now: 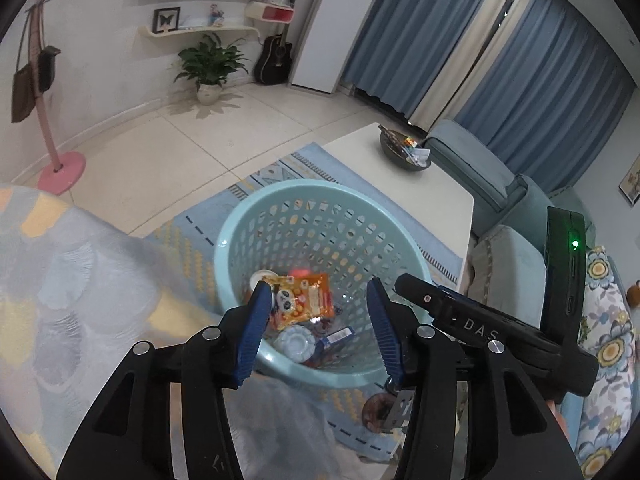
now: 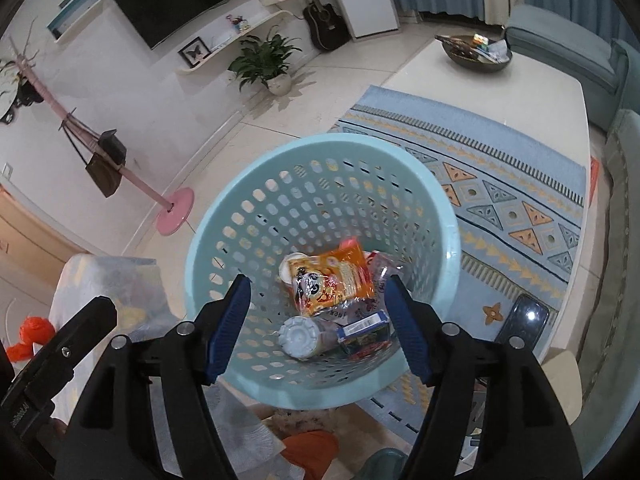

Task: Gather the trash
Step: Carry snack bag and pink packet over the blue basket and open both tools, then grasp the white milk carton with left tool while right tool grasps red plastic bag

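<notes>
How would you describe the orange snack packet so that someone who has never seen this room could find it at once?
Find the pale blue perforated basket standing on the patterned rug beside the white table. Look down to its bottom, where the orange snack packet lies on top of the other trash. It alone is bright orange with a panda face, unlike the clear bottle and blue box beside it.

The room was evenly, softly lit for me, with a cool bluish cast. My fisheye views bent walls and darkened at the corners. A glare spot sat on the black glossy phone (image 2: 522, 320); near fabric blurred.
</notes>
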Motion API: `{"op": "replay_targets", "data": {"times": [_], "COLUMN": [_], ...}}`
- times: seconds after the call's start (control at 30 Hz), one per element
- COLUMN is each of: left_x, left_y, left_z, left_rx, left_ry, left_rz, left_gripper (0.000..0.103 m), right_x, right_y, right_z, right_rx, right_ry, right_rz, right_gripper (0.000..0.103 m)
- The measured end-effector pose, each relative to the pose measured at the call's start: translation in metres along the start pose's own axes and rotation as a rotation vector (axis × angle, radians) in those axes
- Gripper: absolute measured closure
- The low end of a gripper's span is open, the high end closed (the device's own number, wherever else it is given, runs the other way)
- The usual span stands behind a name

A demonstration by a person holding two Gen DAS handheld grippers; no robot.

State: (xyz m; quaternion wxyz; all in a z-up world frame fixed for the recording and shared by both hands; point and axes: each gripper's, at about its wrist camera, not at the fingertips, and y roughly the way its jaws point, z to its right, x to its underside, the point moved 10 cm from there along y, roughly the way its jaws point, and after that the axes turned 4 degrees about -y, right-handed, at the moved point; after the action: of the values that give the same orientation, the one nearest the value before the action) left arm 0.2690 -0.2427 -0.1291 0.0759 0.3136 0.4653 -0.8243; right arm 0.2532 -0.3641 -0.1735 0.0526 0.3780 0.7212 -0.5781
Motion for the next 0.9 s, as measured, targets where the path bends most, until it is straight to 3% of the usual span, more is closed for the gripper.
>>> {"op": "replay_targets", "data": {"times": [0.13, 0.4, 0.9], "left_x": [0.0, 0.013, 0.037], "left_y": [-0.025, -0.088, -0.223], "left_z": [-0.011, -0.058, -0.193], "left_rx": [-0.012, -0.043, -0.252], "left_ry": [-0.013, -0.123, -0.36], "left_rz": [0.038, 0.118, 0.313], "left_gripper": [0.055, 0.055, 0.055], "right_x": [-0.001, 0.001, 0.042], "right_y": [-0.01, -0.031, -0.072], "right_z": [-0.019, -0.086, -0.297], "right_rx": [-0.022, -0.15, -0.334], "right_ry": [-0.03, -0.114, -0.506], "right_rz": [0.015, 0.011, 0.039], "right_gripper": [0.037, 0.037, 0.033]}}
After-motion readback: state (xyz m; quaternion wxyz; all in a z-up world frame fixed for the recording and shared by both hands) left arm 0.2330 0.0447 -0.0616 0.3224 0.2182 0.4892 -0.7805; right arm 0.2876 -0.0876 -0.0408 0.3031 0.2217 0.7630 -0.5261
